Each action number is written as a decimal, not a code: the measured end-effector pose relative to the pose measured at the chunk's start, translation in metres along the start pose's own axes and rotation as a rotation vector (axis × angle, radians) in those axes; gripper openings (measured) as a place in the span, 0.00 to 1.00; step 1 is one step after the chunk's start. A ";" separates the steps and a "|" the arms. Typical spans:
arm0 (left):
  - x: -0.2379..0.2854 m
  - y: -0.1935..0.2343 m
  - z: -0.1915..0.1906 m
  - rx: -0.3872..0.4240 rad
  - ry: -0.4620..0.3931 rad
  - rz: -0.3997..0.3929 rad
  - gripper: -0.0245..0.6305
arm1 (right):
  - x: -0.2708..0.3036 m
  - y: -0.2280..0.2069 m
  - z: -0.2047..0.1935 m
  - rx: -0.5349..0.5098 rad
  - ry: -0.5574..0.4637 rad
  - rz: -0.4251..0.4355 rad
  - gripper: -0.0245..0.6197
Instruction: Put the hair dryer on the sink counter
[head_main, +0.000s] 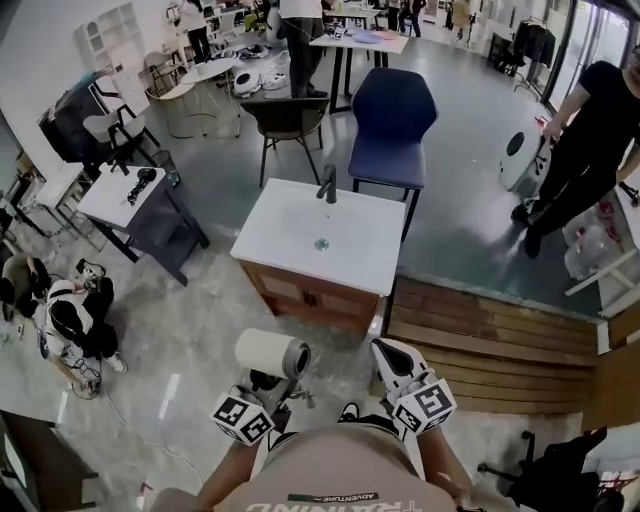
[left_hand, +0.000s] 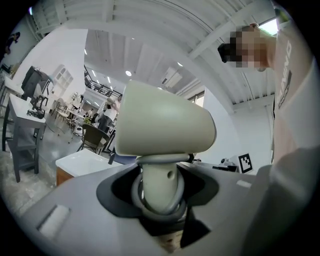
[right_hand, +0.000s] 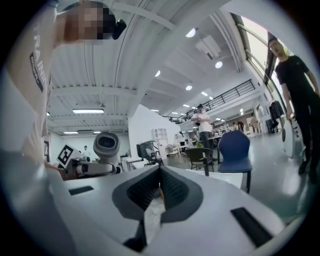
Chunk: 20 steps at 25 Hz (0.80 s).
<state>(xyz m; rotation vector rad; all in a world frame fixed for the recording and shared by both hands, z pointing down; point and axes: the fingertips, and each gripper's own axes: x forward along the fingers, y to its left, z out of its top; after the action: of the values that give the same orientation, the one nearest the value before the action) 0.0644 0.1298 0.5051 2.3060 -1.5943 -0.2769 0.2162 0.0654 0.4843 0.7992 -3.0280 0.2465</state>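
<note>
Left gripper (left_hand: 159, 187): fingers closed on the handle of the hair dryer (left_hand: 165, 125), one pad on each side, pinching it firmly. A grey loop (left_hand: 176, 192) hangs round the handle just above the pads

Right gripper (right_hand: 160, 182): ribbed pads pressed together, nothing between them

Hair dryer, orientation:
- handle runs along the left gripper's jaws and stands up out of them
- barrel sits crosswise on top of the handle, so the two form a T
- barrel's long axis runs left to right across the person, roughly in line with the front edge of the sink counter (head_main: 290, 235)
- the round open end, dark inside, faces the right gripper; the right gripper view looks almost straight into it

Hair dryer, appearance: cream-white, smooth, matt; short thick barrel that widens toward one end; round handle of the same colour with a small hole in its side

Position: the dryer is held in the air on the person's side of the sink counter, short of its front edge and over the floor, not touching the counter. The right gripper is level with it, just beside it, also short of the counter front

Sink counter: white top on a wooden cabinet, dark faucet (head_main: 328, 185) at its far edge, drain (head_main: 321, 243) in the middle. A blue chair (head_main: 392, 115) stands just beyond the counter
</note>
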 end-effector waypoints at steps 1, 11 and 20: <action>0.005 0.003 -0.001 -0.011 -0.003 0.016 0.37 | 0.005 -0.004 0.000 0.006 0.008 0.031 0.04; 0.029 0.048 -0.005 -0.068 -0.004 0.133 0.37 | 0.059 -0.036 -0.008 0.038 0.055 0.139 0.04; 0.038 0.121 0.020 -0.067 -0.001 0.106 0.37 | 0.124 -0.030 -0.004 0.054 0.066 0.072 0.04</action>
<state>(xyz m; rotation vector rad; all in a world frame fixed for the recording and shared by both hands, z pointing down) -0.0338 0.0524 0.5324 2.1637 -1.6744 -0.3015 0.1231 -0.0205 0.4979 0.6714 -3.0028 0.3497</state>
